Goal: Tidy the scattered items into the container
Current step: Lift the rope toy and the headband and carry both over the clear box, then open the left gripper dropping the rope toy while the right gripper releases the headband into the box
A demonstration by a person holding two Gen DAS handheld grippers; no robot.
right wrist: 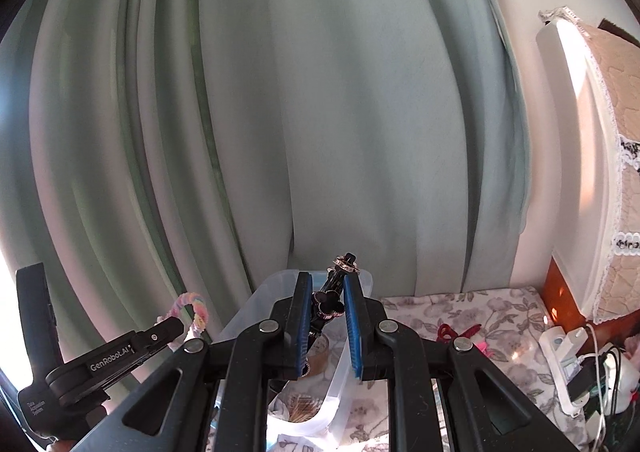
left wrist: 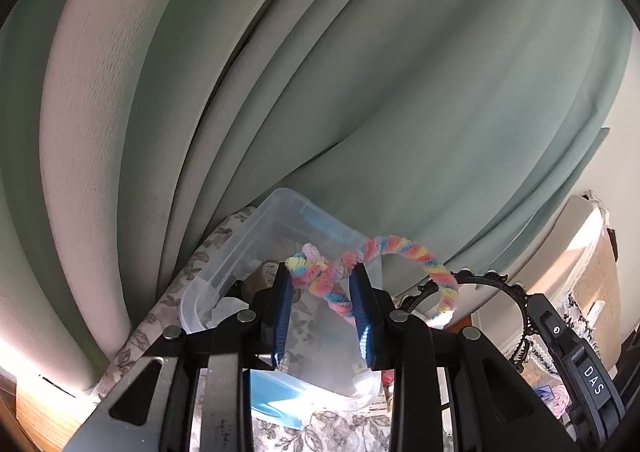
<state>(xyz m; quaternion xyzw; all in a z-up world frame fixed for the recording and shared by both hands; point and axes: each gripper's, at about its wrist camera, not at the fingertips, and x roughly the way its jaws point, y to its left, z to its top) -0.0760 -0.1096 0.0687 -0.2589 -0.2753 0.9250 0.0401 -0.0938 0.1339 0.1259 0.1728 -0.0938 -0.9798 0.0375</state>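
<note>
My left gripper (left wrist: 320, 272) is shut on a rainbow twisted pipe-cleaner headband (left wrist: 400, 248), held above the clear plastic container (left wrist: 240, 252). The headband arcs off to the right. My right gripper (right wrist: 326, 294) is shut on a black headband with flower ornaments (right wrist: 328, 302), also held over the container (right wrist: 340, 376). In the left wrist view the black headband (left wrist: 492, 280) and the right gripper body show at the right. In the right wrist view the rainbow headband (right wrist: 192, 304) shows at the left. Several small items lie inside the container.
The container stands on a floral cloth (right wrist: 460, 308) before green curtains (right wrist: 320, 112). A red hair clip (right wrist: 452, 332) lies on the cloth at the right. A power strip with cables (right wrist: 568, 364) sits far right. A blue lid (left wrist: 280, 396) lies under the container's near side.
</note>
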